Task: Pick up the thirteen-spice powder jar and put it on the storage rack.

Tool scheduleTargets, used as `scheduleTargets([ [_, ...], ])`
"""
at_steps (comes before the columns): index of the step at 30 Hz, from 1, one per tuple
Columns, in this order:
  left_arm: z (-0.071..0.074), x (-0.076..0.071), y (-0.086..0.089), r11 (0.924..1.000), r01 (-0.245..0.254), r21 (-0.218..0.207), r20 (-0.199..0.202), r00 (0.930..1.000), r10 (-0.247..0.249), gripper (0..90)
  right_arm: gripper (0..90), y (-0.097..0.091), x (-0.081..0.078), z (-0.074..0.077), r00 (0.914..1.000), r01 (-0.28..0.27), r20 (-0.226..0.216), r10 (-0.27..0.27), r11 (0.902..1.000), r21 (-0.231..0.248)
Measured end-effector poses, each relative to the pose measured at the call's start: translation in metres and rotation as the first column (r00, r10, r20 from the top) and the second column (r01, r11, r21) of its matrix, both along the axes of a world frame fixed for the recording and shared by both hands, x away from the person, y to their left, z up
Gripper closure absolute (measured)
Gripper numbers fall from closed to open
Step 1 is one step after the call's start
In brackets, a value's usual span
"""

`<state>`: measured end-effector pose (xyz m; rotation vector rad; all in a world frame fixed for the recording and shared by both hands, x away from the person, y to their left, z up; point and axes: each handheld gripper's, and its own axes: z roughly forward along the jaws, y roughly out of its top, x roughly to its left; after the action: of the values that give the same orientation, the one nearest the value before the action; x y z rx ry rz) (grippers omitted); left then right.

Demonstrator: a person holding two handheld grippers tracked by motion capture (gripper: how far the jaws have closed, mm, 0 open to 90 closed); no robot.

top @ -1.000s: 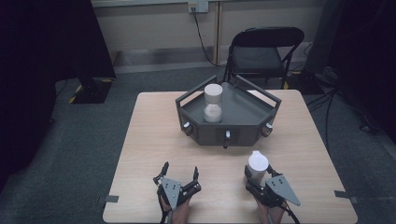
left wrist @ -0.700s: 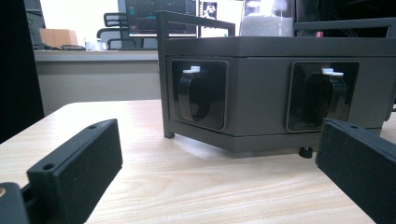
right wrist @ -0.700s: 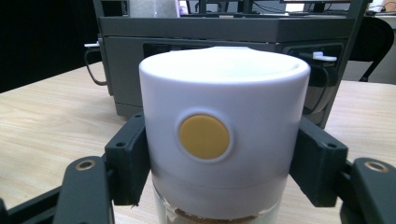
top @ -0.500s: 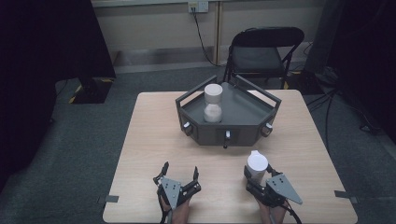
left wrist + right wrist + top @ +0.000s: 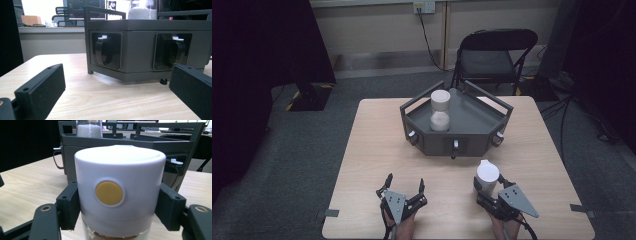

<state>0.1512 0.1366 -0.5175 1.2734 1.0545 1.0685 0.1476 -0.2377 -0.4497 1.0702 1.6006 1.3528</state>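
Note:
A white-capped jar (image 5: pixel 487 173) with a yellow dot on its cap (image 5: pixel 109 193) stands upright at the table's near right, and my right gripper (image 5: pixel 488 186) is shut on it, one jaw against each side. A dark hexagonal tray (image 5: pixel 472 131) sits mid-table with a second white-capped jar (image 5: pixel 440 110) of white grains standing in it. My left gripper (image 5: pixel 404 188) rests at the near left, open, jaws spread with nothing between them, facing the tray's front wall (image 5: pixel 140 52) and its two latches.
A black folding chair (image 5: pixel 492 55) stands behind the table's far edge. Cables run across the floor at the right. Bare wood (image 5: pixel 377 150) lies between the tray and both grippers.

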Motion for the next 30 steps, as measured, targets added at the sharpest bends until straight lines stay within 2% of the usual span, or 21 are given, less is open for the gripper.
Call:
scheduleTargets([
  [8, 0.0, 0.0, 0.0, 1.0, 0.0, 0.0, 0.0, 1.0, 0.0, 0.0, 30.6, -0.007, 0.008, 0.011, 0.9996, -0.029, 0.007, 0.029, 0.9995, -0.011],
  [16, 0.0, 0.0, 0.0, 1.0, 0.0, 0.0, 0.0, 1.0, 0.0, 0.0, 30.5, -0.014, 0.017, 0.026, 0.998, -0.051, 0.038, 0.051, 0.9986, -0.013],
  [20, 0.0, 0.0, 0.0, 1.0, 0.0, 0.0, 0.0, 1.0, 0.0, 0.0, 30.6, -0.02, 0.025, 0.036, 0.9969, -0.067, 0.042, 0.067, 0.9977, 0.003],
  [23, 0.0, 0.0, 0.0, 1.0, 0.0, 0.0, 0.0, 1.0, 0.0, 0.0, 30.6, -0.026, 0.035, 0.046, 0.9956, -0.09, 0.028, 0.089, 0.9954, 0.031],
  [26, 0.0, 0.0, 0.0, 1.0, 0.0, 0.0, 0.0, 1.0, 0.0, 0.0, 30.6, -0.025, 0.04, 0.054, 0.995, -0.094, 0.038, 0.093, 0.9954, 0.022],
  [30, 0.0, 0.0, 0.0, 1.0, 0.0, 0.0, 0.0, 1.0, 0.0, 0.0, 30.6, -0.027, 0.048, 0.067, 0.9937, -0.104, 0.045, 0.103, 0.9939, 0.035],
])
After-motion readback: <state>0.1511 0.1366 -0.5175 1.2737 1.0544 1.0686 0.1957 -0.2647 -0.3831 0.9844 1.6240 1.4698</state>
